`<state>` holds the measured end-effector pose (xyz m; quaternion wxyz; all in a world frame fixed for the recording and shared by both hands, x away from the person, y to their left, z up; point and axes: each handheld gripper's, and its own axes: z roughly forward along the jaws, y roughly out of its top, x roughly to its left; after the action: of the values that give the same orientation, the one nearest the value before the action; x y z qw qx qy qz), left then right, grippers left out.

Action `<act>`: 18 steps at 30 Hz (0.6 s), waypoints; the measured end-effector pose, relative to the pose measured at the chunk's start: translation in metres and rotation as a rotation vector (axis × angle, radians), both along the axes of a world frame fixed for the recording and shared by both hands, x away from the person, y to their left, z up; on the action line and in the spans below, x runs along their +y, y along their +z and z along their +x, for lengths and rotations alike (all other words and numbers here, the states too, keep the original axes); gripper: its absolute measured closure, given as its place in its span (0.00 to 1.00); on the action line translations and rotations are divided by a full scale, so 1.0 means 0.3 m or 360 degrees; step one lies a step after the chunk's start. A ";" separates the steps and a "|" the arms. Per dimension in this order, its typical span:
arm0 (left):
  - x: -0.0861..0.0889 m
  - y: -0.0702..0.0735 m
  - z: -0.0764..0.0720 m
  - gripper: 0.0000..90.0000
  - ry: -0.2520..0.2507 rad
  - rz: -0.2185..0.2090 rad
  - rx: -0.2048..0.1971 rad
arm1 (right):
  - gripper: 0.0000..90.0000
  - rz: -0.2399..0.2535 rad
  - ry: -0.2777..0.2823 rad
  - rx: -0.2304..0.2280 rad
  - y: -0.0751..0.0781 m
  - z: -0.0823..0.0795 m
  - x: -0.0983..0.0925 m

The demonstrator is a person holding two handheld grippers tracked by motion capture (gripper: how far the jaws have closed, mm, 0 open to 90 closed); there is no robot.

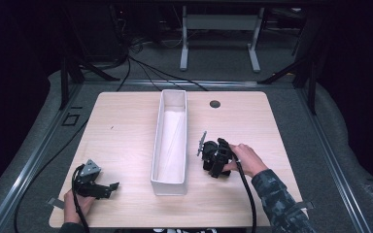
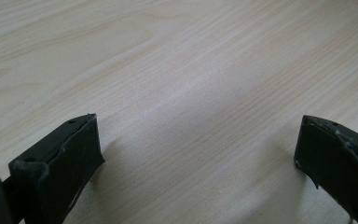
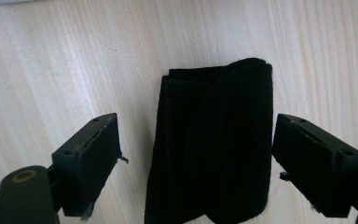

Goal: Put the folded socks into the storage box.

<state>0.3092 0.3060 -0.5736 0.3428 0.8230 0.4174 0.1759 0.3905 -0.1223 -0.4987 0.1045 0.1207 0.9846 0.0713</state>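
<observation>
In the high view, the right gripper [image 1: 214, 158] lies just right of the white bin [image 1: 170, 141] and covers whatever sits beneath it; the folded black cloth cannot be made out there. The person's right sleeve [image 1: 279, 201] is cut off by the bottom edge, right of the bin. The left hand [image 1: 75, 206], near the bin's left front corner, is also cut off at the bottom edge.

In the right gripper view, the folded black cloth [image 3: 214, 144] runs out of frame at the bottom edge, so its near end is unseen. The bin is a blurred white sliver at the top left corner.

In the left gripper view, both jaws are cropped by the bottom edge.
</observation>
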 end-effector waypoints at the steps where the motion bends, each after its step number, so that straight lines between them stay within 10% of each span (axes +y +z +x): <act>1: 0.000 0.000 0.000 0.00 0.0000 0.0000 0.0000 | 0.19 -0.0004 0.0001 0.0000 -0.005 0.000 0.002; 18: 0.000 0.000 0.000 0.00 0.0002 -0.0001 0.0000 | 0.43 -0.0102 -0.0044 -0.0058 -0.064 -0.014 0.016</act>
<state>0.3091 0.3059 -0.5736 0.3430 0.8227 0.4179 0.1760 0.3863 -0.1174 -0.5177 0.1273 0.1295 0.9825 0.0405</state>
